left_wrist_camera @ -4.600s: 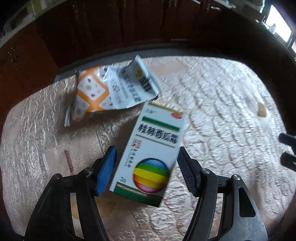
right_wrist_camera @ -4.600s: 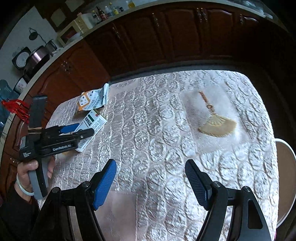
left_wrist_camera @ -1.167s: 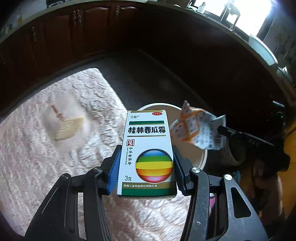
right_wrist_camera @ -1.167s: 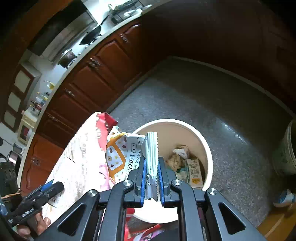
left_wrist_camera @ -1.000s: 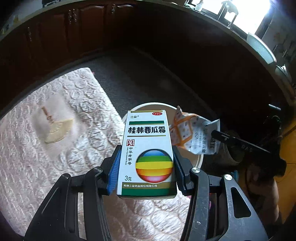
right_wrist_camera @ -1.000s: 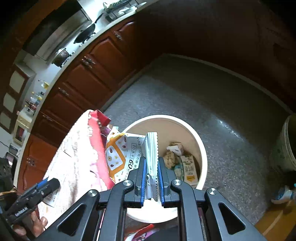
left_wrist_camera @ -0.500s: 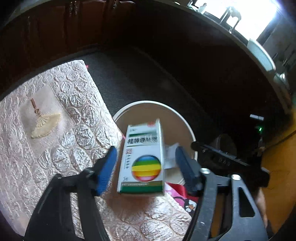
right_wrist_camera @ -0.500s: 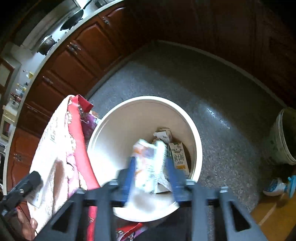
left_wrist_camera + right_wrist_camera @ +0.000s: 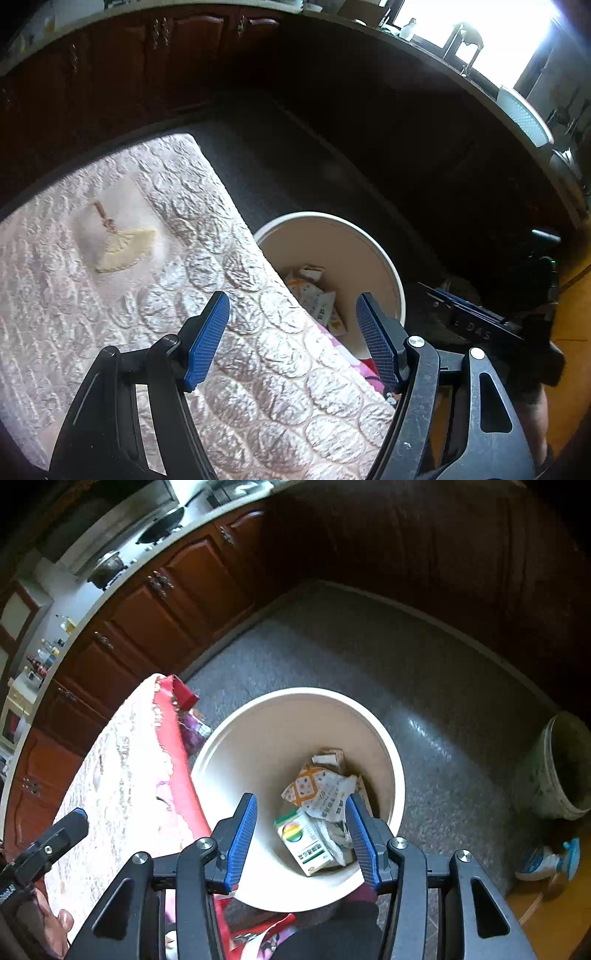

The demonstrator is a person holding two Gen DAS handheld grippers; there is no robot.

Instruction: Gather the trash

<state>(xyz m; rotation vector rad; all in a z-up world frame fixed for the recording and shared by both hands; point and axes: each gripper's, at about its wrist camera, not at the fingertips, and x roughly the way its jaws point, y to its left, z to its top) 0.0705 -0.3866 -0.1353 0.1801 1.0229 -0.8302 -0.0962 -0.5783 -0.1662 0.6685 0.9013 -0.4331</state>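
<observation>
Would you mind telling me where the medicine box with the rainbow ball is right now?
In the right wrist view, the medicine box lies inside the white bin, just below the crumpled orange-patterned wrapper.

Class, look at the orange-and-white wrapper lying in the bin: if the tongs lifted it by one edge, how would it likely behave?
The wrapper is creased and crumpled, so it would probably flop and hang rather than hold shape. It looks thin and empty, likely very light. Its glossy film may slip between the pads unless pinched firmly.
</observation>
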